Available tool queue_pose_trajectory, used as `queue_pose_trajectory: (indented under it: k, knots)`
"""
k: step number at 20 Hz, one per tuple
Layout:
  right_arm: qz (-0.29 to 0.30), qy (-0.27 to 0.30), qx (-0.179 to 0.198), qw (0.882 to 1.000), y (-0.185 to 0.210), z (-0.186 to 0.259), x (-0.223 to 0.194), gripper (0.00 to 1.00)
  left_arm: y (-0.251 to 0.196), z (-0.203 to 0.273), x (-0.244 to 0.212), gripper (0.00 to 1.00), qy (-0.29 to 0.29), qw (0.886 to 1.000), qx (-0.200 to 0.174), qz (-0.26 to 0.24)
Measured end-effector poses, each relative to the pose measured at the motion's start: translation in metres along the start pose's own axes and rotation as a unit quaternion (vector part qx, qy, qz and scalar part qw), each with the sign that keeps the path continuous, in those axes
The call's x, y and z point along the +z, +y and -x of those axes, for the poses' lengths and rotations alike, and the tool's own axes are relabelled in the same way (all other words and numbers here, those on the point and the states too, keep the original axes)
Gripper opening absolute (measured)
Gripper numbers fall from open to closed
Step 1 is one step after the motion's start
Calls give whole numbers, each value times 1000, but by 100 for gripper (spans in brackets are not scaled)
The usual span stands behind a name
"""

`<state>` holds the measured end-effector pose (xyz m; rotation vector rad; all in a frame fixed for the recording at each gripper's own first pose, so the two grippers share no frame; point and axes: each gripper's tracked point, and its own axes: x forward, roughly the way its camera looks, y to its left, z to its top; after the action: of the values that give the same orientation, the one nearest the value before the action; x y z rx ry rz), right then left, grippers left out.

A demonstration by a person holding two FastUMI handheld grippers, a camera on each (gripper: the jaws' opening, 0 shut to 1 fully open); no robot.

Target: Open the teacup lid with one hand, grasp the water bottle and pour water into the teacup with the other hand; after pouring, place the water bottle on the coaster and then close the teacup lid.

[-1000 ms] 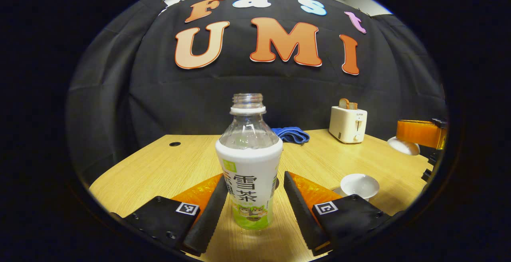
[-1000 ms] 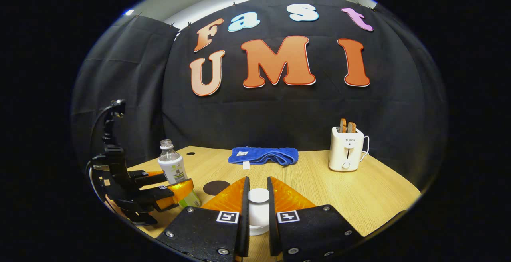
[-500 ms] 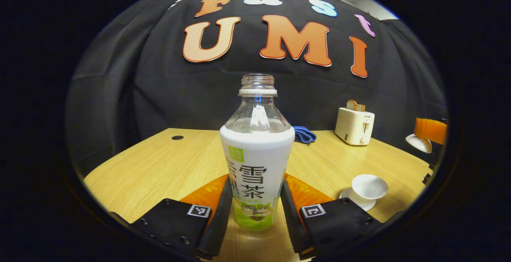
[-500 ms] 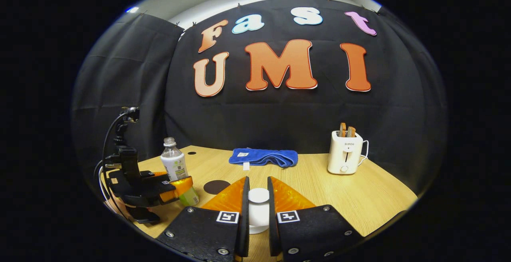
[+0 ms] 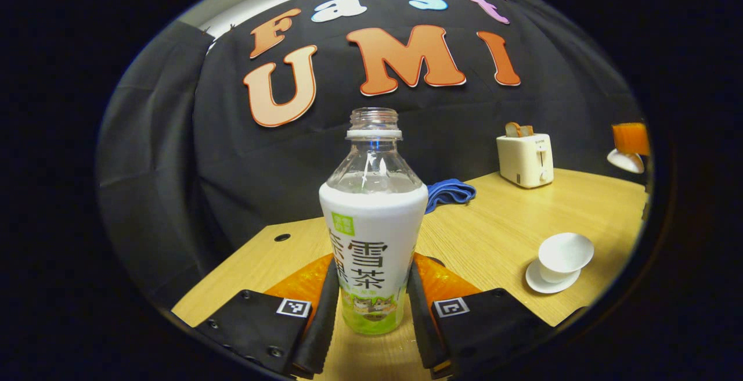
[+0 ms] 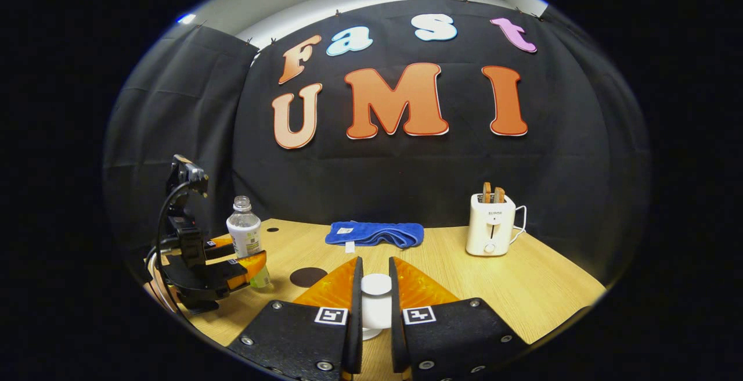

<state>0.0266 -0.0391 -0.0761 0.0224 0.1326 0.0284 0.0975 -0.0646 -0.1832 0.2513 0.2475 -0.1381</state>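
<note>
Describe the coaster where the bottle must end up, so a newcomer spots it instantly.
On the wooden table, look in front of the blue towel, between the water bottle and the right gripper. The coaster is a flat dark disc, the table's one low, dark thing.

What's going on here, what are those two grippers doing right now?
A person is working two handheld grippers at a wooden table. The left gripper is clamped on an uncapped water bottle, which stands upright between its fingers. The right gripper is clamped on the knob of the teacup lid, held away from the cup. The open teacup sits on its saucer. No water is being poured yet, and the dark coaster is bare.
</note>
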Motion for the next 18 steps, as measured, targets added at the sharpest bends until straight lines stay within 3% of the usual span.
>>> queue_pose_trajectory:
  k: [4, 9, 13, 18]
  knots:
    - [3, -5, -4, 1000, -2, 1, 4, 20, -6, 4, 5, 63, -12, 996, 8, -90]
    - [4, -11, -5, 1000, -4, 1, 12, 20, -23, 8, 9, 62, -21, 983, 2, -184]
    - [10, -22, -4, 1000, -10, 4, 26, 20, -36, 10, 10, 61, -24, 967, -14, -253]
    - [3, -15, -11, 1000, -22, 3, 20, 20, -49, 5, 5, 63, -17, 938, -29, -346]
